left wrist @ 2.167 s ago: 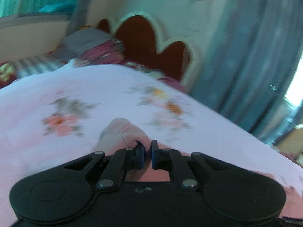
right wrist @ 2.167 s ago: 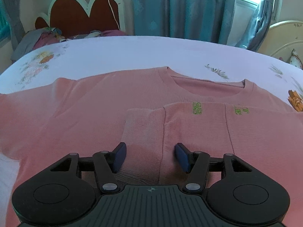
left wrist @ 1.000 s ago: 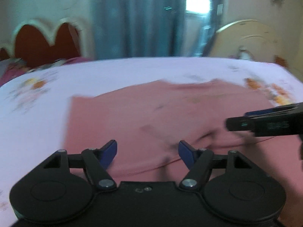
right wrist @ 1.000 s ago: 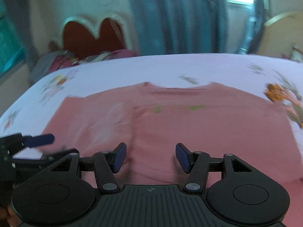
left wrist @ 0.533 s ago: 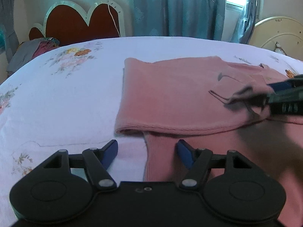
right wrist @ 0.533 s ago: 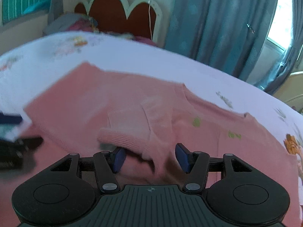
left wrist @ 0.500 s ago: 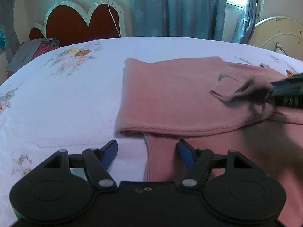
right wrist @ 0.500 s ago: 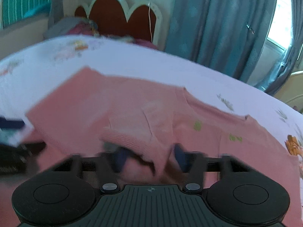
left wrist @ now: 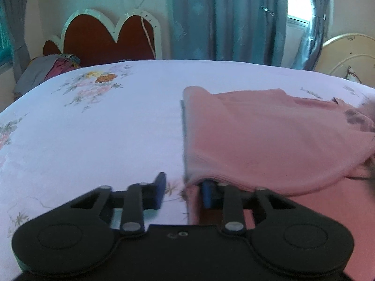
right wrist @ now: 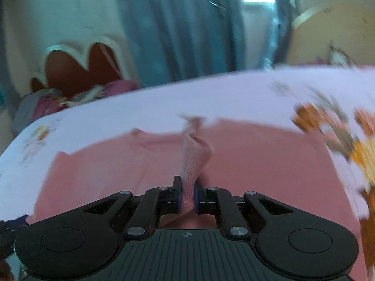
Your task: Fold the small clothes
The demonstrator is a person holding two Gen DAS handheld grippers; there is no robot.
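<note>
Pink sweater [left wrist: 269, 140] lies on the bed [left wrist: 93, 128], well apart from the headboard [left wrist: 103, 37]. Left gripper [left wrist: 184, 193] gapes wide, its right finger under the folded hem. Right gripper [right wrist: 187, 197], wide open half a second ago, now pinches a ribbed sleeve [right wrist: 194, 161], lifting it.

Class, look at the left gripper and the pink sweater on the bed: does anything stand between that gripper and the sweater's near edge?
Nothing visible does. The left gripper is open right at the pink sweater; its right finger is tucked under the folded edge, its left finger over bare bedsheet. The right gripper is shut on a ribbed fold of the sweater.
</note>
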